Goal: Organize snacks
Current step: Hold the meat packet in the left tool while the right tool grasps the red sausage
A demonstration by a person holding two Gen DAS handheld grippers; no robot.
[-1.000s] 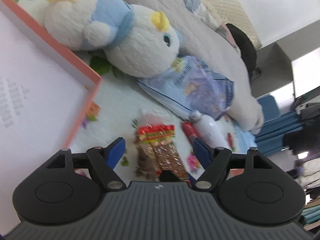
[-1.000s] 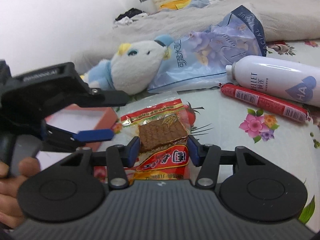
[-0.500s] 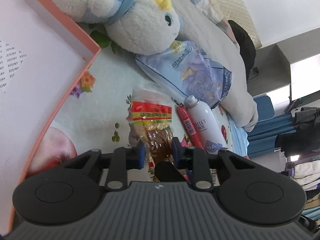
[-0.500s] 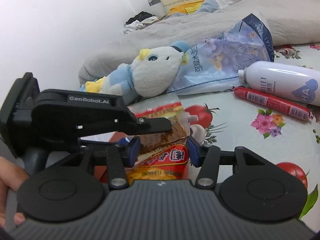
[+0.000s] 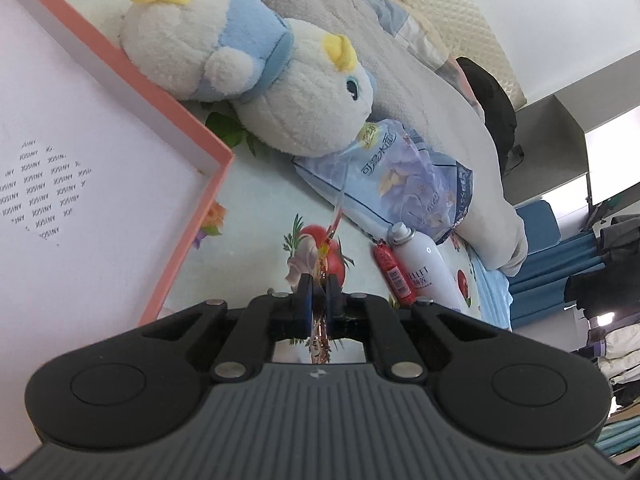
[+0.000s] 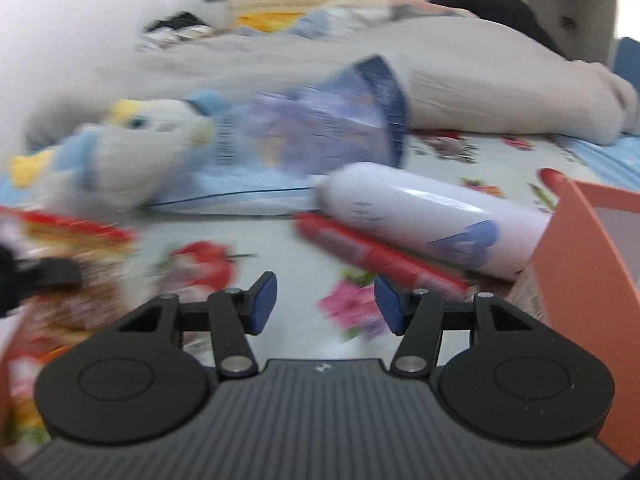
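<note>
Left claw (image 5: 319,286) pinches snack packet (image 5: 328,240) edge-on, its label unreadable.

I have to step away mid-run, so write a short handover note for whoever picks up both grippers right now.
Left gripper: shut on the snack packet, seen edge-on, lifted off the floral sheet.
Right gripper: open and empty, over the sheet; that view is blurred.
Pink box: open at the left, none of its visible floor holds a snack.
Red sausage lies beside the white bottle, in front of the blue bag that touches the plush toy.
Done: packet gripped.
Left: place it in the box, probably followed by the sausage and bag.
</note>
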